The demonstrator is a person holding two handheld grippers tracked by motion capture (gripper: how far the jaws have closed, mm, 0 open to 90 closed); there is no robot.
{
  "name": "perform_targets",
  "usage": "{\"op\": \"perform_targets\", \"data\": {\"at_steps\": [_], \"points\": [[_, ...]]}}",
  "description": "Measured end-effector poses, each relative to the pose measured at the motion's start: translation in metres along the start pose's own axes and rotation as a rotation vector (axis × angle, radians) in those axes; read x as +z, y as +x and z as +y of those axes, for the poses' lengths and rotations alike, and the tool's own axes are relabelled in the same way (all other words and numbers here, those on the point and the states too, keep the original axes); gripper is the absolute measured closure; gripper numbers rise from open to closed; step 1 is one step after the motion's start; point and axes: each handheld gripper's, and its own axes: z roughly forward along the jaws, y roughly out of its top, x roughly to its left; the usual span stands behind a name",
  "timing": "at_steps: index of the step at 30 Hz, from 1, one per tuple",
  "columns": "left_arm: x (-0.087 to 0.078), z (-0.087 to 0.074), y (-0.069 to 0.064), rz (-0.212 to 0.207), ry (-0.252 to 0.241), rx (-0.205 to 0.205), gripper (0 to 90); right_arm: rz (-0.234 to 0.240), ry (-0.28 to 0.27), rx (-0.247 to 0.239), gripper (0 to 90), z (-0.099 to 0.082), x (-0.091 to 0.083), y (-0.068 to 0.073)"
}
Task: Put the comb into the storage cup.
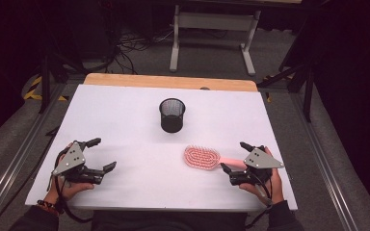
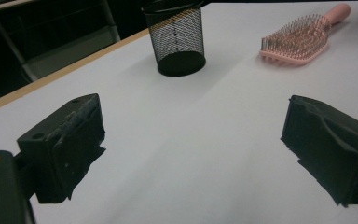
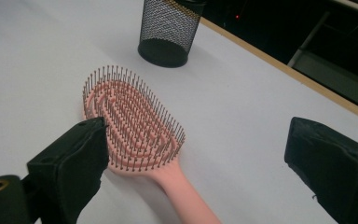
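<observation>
Your right tongs (image 1: 235,156) stand apart at about four o'clock on the table (image 1: 125,110), straddling the handle of the pink hairbrush (image 1: 201,157) (bristles up, lying flat) without pressing it. Your left tongs (image 1: 102,154) gape at eight o'clock, holding nothing. The black mesh cup (image 1: 172,114) stands upright toward twelve.

This looks like a lab or recording studio set up for handling trials, not a home. A white tabletop (image 1: 125,110) with a bare wooden edge (image 1: 171,82) at the far side stands on grey carpeted floor (image 1: 212,60), flanked by metal rails (image 1: 14,163). Loose cables (image 1: 130,48) lie on the floor behind it, yellow-black hazard tape (image 1: 33,89) marks a corner, and black tripod legs (image 1: 46,82) and a second white-framed table (image 1: 212,29) stand in the dark, curtained surround.
</observation>
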Motion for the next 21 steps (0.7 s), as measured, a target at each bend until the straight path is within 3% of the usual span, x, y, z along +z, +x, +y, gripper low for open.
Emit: {"op": "perform_targets", "data": {"at_steps": [7,8,13,17,21], "points": [[0.001,-0.004,0.001,-0.014,0.022,0.013,3.7,0.025,0.076,-0.025,6.2,0.004,0.003,-0.002],[0.001,-0.004,0.002,-0.014,0.018,0.013,3.4,0.032,0.108,-0.035,5.8,0.008,0.005,-0.005],[0.001,-0.006,0.005,-0.022,0.023,-0.01,3.5,0.068,0.161,-0.036,5.3,0.018,0.008,-0.015],[0.003,-0.006,0.004,-0.026,0.035,0.004,3.3,0.154,0.277,-0.059,5.8,0.029,0.019,-0.024],[0.003,-0.008,0.006,-0.036,0.041,-0.011,3.4,0.221,0.441,-0.136,8.3,0.034,0.042,-0.026]]}}
